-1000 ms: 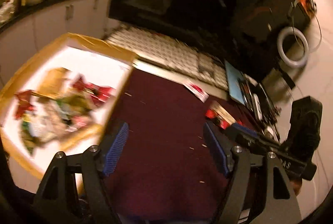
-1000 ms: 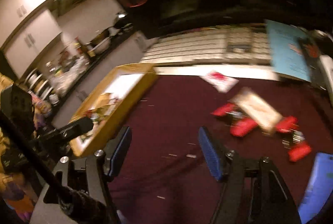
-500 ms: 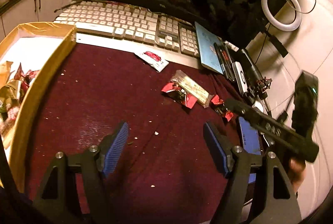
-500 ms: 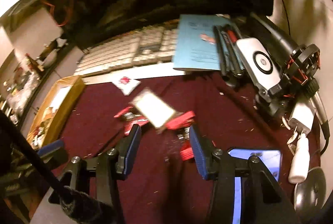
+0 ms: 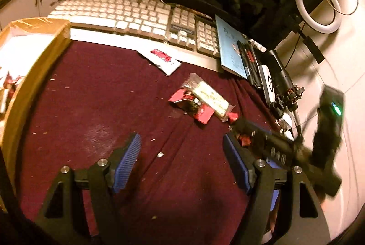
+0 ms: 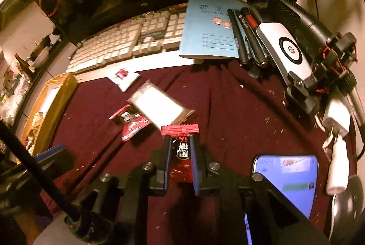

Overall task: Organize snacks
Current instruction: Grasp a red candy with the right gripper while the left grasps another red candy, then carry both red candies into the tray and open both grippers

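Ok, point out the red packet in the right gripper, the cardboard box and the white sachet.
red packet (image 6: 182, 151), right wrist view, on its dark printed middle between the pads.
cardboard box (image 5: 34, 76), left wrist view, on its near side wall.
white sachet (image 5: 160, 59), left wrist view, beside its red print.

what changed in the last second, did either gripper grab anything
The right gripper moved in over the dark red cloth and shut on a red-and-black snack packet. The left gripper swung away from the yellow cardboard box, staying open. The clear-wrapped pale snack bar stayed put.
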Available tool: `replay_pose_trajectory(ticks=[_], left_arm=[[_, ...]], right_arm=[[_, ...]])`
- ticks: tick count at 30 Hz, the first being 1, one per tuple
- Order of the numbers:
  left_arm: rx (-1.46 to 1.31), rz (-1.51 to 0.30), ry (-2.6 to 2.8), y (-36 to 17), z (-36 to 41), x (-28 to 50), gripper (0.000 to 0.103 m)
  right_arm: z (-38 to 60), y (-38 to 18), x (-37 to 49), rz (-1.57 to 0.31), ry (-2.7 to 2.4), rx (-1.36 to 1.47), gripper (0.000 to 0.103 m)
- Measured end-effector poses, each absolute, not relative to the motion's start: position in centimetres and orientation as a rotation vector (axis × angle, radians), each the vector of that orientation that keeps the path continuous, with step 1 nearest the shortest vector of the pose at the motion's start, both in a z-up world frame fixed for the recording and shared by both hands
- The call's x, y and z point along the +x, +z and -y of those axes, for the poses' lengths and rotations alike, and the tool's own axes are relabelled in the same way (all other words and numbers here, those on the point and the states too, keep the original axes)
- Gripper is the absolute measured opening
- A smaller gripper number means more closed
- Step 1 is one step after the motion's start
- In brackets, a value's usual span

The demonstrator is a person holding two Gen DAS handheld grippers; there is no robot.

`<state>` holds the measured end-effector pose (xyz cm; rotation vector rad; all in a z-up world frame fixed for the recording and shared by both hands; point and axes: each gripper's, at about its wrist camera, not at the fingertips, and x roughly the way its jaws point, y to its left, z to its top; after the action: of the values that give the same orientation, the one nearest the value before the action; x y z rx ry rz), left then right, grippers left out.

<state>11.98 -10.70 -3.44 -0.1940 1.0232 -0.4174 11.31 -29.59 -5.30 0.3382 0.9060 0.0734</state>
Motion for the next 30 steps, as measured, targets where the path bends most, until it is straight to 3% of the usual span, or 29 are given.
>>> replay_pose_trajectory(ticks=[11, 21, 30], left_arm=[[-0.148, -1.132, -0.300, -5.8, 16.0, 17.4, 0.072], [-0.003, -1.084, -0.258, -6.9, 16.4, 17.1, 0.033], [0.087, -1.057, -0.306, -6.2, 13.3, 14.2, 0.029]], right_arm=[[30.1, -5.9, 8.6, -0.859, 0.048, 0.437, 0.014], [29.3, -5.9, 8.2, -0.854, 0.097, 0.476, 0.014], [26.9, -6.0, 8.1, -0.831, 0.109, 0.460, 0.014]])
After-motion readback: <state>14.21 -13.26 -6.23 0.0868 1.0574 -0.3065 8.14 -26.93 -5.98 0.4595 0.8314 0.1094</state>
